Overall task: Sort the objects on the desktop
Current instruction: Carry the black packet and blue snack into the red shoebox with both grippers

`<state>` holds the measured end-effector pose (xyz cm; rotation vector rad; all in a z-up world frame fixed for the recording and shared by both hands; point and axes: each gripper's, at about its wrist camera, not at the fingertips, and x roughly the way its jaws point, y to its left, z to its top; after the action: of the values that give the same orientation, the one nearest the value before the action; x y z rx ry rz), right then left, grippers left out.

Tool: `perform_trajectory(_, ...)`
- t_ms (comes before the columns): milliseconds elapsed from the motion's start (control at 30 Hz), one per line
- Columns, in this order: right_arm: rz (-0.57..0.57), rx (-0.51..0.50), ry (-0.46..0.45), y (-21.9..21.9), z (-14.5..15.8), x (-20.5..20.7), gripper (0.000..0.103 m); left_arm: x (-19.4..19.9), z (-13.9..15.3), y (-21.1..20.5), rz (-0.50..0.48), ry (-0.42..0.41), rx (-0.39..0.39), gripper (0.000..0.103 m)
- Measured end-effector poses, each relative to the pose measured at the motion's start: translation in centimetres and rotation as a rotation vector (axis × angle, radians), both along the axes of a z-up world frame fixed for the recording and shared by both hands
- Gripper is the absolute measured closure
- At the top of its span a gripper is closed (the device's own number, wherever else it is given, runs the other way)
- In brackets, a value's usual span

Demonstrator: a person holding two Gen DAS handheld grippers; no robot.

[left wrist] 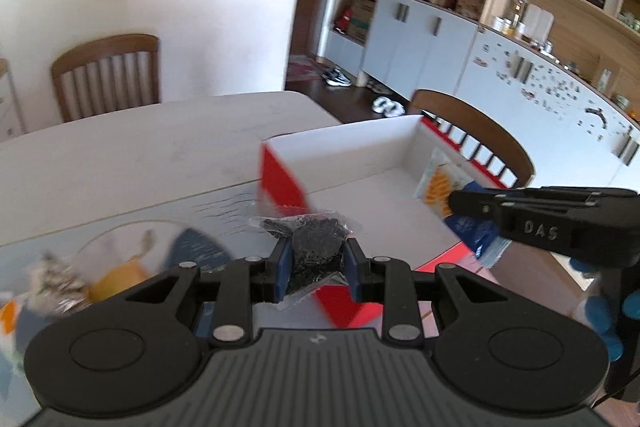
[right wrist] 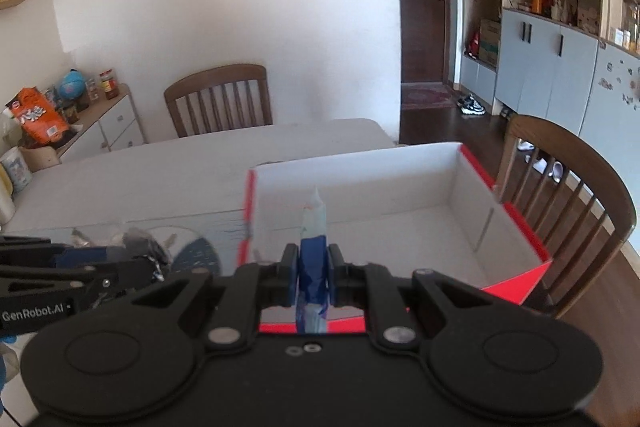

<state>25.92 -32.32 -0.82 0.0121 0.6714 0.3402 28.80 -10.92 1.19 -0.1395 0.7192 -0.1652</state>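
**Two packets carried to the red-and-white box**

Mid-carry, by the look of it: both grippers loaded and brought up to the open red-and-white box on the pale table. Left gripper clamped tight on a clear packet of dark granules, held just short of the box's near corner, not yet over the cavity. Right gripper pinched shut on a blue-and-white sachet, held edge-on above the box's near wall.

Next move, probably: advance each packet past the rim, over the white floor of the box, then release; left needs the longer reach.

Only from the left wrist: the sachet's flat face with orange print, and blurred clutter left on the table, including a crumpled foil wrapper. Only from the right wrist: the box's whole interior, apparently empty, and a sideboard carrying an orange bag.
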Motion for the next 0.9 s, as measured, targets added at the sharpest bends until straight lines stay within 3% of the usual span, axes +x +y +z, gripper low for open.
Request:
perform_trajectory(200, 0.003, -0.017, -0.001, -2.8, 0.6, 1.9, 0.089, 3.8, 1.0, -3.4, -0.073, 0.033, 0.019, 0.076)
perform_trajectory(467, 0.019, -0.039, 0.068, -4.7, 0.1, 5.2, 0.089, 8.7, 0.7, -6.4, -0.144, 0.122, 0.057, 0.076)
perform_trajectory(900, 0.052, -0.07, 0.233, -5.2, -4.3, 11.1, 0.089, 16.1, -3.4, -9.5, -0.213, 0.301, 0.095, 0.076)
